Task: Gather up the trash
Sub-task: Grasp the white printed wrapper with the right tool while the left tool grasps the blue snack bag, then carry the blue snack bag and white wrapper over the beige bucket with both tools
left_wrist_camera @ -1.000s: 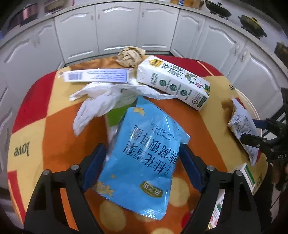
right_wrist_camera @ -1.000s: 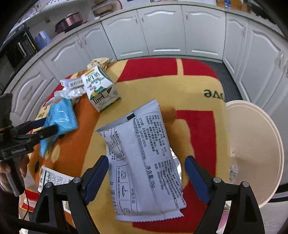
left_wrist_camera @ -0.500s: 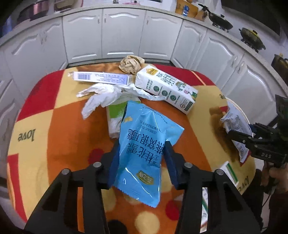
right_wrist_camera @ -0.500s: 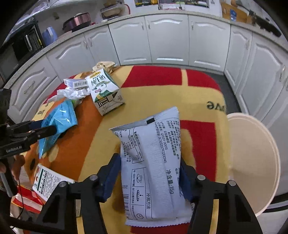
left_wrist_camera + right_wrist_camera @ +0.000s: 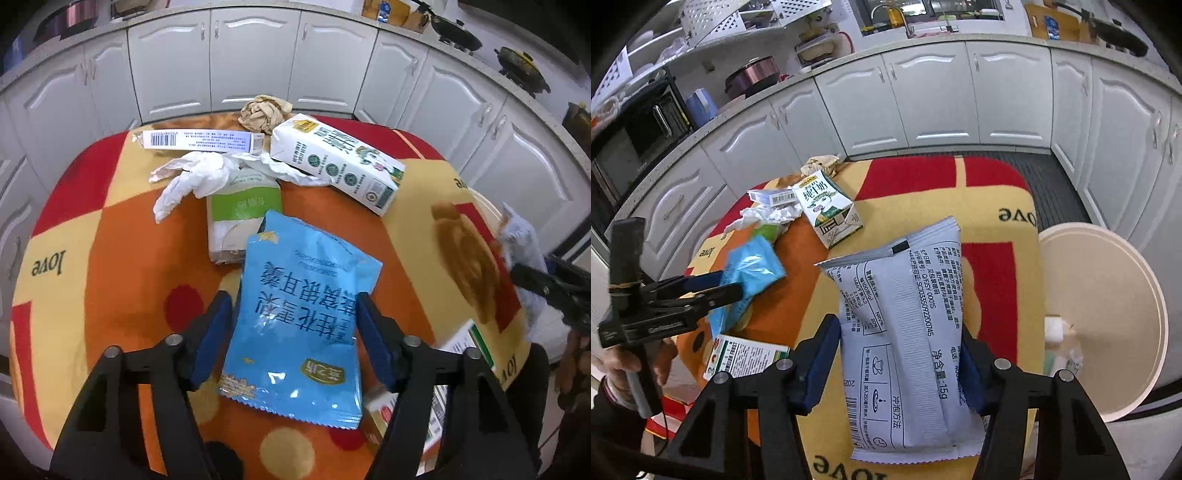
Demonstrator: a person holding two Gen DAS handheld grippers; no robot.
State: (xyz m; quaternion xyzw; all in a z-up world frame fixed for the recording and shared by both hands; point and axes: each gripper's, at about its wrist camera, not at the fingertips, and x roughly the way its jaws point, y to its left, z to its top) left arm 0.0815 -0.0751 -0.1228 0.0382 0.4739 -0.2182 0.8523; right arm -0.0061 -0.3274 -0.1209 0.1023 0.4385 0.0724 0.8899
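Behind, white cabinets (image 5: pixel 923 99) curve around the patterned tablecloth (image 5: pixel 110 258).

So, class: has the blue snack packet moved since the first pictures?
Yes. The blue snack packet, shut in the left gripper, has been lifted off the tablecloth, away from the white milk carton.

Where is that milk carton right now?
The milk carton lies on its side at the far end of the table, in the left wrist view just right of the crumpled white tissue and in front of the brown paper ball.
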